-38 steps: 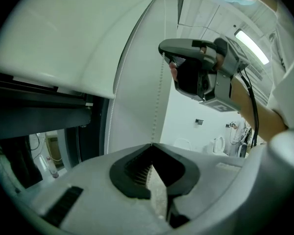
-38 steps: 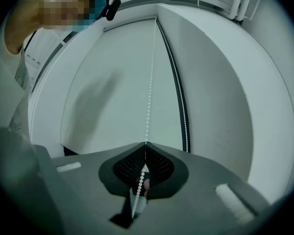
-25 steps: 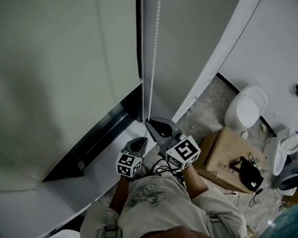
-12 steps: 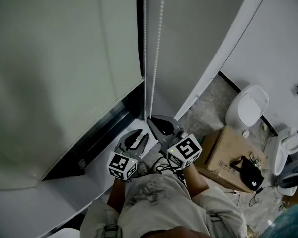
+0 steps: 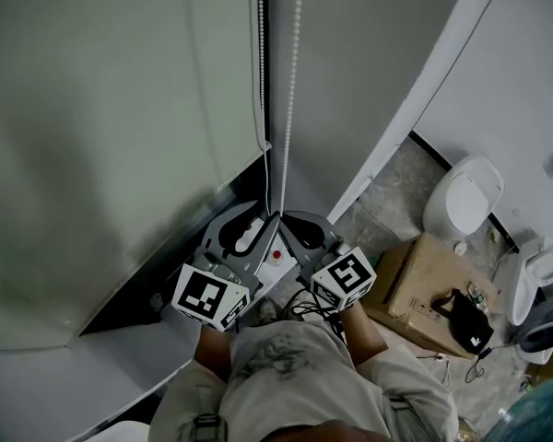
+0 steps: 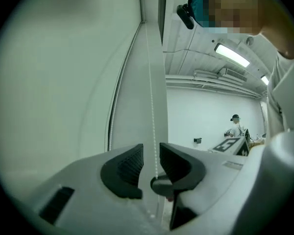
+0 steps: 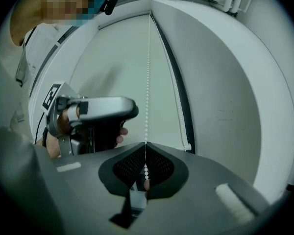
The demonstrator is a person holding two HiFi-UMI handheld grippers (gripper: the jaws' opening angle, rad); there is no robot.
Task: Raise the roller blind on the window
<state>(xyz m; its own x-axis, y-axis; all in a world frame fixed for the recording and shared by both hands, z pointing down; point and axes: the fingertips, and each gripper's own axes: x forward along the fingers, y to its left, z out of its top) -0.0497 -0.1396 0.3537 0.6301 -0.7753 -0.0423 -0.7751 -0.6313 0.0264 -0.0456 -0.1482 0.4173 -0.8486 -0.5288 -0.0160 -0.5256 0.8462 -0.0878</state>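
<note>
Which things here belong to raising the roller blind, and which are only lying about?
Belong to the job:
- roller blind
- bead chain
- right gripper, shut on the bead chain
- left gripper, its jaws have just been opening, with the chain loose between them

Only lying about:
- cardboard box
- black bag
- toilet

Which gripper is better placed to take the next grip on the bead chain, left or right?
Left. The left gripper, its jaws just opening, straddles the bead chain above the right gripper, which is shut on it.
</note>
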